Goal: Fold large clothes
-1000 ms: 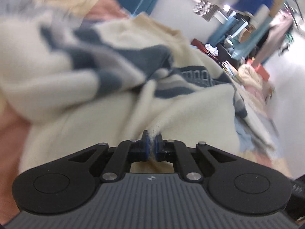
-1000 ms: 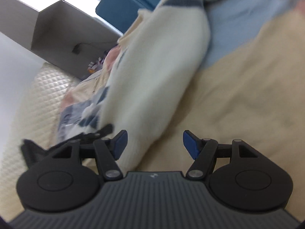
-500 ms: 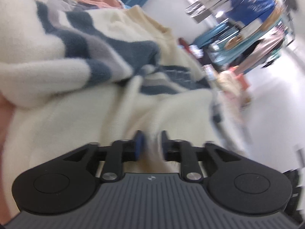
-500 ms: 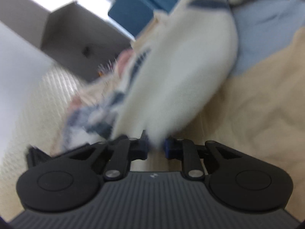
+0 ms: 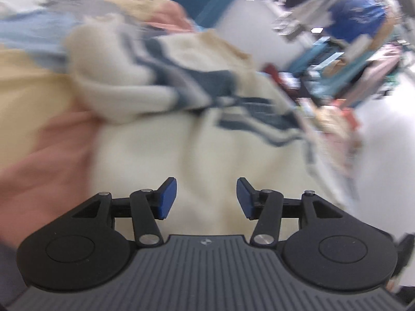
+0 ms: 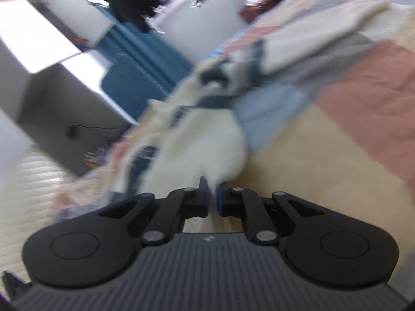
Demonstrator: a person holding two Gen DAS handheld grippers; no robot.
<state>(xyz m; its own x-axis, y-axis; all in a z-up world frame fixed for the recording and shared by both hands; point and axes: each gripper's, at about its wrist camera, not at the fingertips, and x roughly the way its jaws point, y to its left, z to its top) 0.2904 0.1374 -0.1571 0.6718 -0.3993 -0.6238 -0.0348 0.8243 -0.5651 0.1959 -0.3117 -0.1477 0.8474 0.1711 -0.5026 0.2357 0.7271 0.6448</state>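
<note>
A cream knit sweater (image 5: 160, 155) with navy and grey stripes lies rumpled on a patchwork bedspread (image 5: 28, 103). My left gripper (image 5: 206, 197) hovers just above the cream body; its jaws are opening, and its blue pads (image 5: 166, 197) touch no cloth. In the right wrist view the same sweater (image 6: 197, 145) stretches away from me, and my right gripper (image 6: 212, 197) is shut on its cream edge, the fabric pinched between the pads. Both views are blurred by motion.
The bedspread (image 6: 363, 108) has tan, pink, light-blue and grey patches. A white cabinet (image 6: 52, 83) and a blue chair (image 6: 132, 83) stand beyond the bed. A cluttered room with racks and clothes (image 5: 337, 59) fills the far right of the left wrist view.
My left gripper let go of the sweater, opened and drew back. My right gripper closed on the cream edge and lifted it, tilting up so more of the room shows.
</note>
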